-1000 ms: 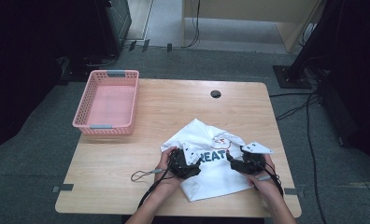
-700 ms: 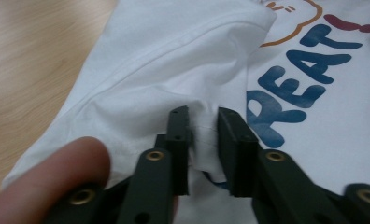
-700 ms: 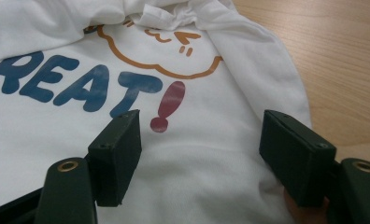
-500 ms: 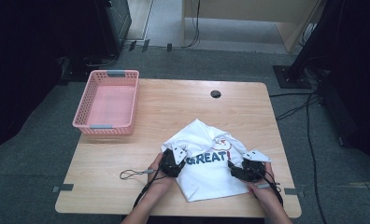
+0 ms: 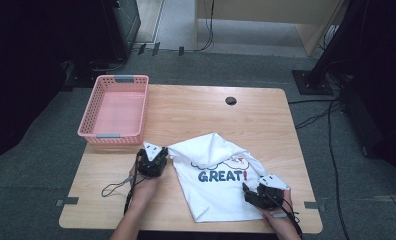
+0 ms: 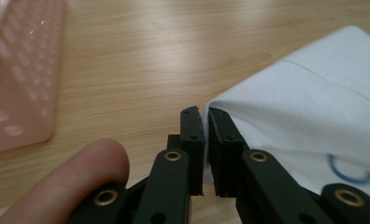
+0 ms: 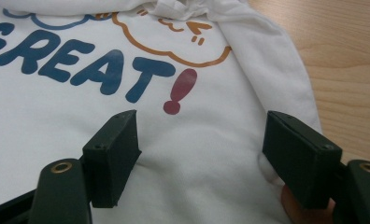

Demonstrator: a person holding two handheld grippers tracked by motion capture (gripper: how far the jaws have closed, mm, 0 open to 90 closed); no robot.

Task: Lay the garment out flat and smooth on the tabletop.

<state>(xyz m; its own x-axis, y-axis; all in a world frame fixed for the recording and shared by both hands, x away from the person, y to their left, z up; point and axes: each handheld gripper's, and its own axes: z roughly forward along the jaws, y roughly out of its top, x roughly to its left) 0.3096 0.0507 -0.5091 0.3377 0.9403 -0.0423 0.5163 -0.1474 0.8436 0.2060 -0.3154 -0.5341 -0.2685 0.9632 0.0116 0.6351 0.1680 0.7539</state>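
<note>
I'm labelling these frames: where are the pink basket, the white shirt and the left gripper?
pink basket (image 5: 97,133): high view, near rim.
white shirt (image 5: 221,200): high view, plain front.
left gripper (image 6: 205,122): left gripper view, between fingertips.

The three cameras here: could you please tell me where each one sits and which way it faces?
High view: above the person's side, looking forward and down on the table; forearms, left gripper and right gripper show.
Left gripper view: on that gripper, looking along shut jaws at the shirt edge and basket; a finger shows.
Right gripper view: on that gripper, looking between open jaws over the shirt's print.
All share the shirt.
</note>
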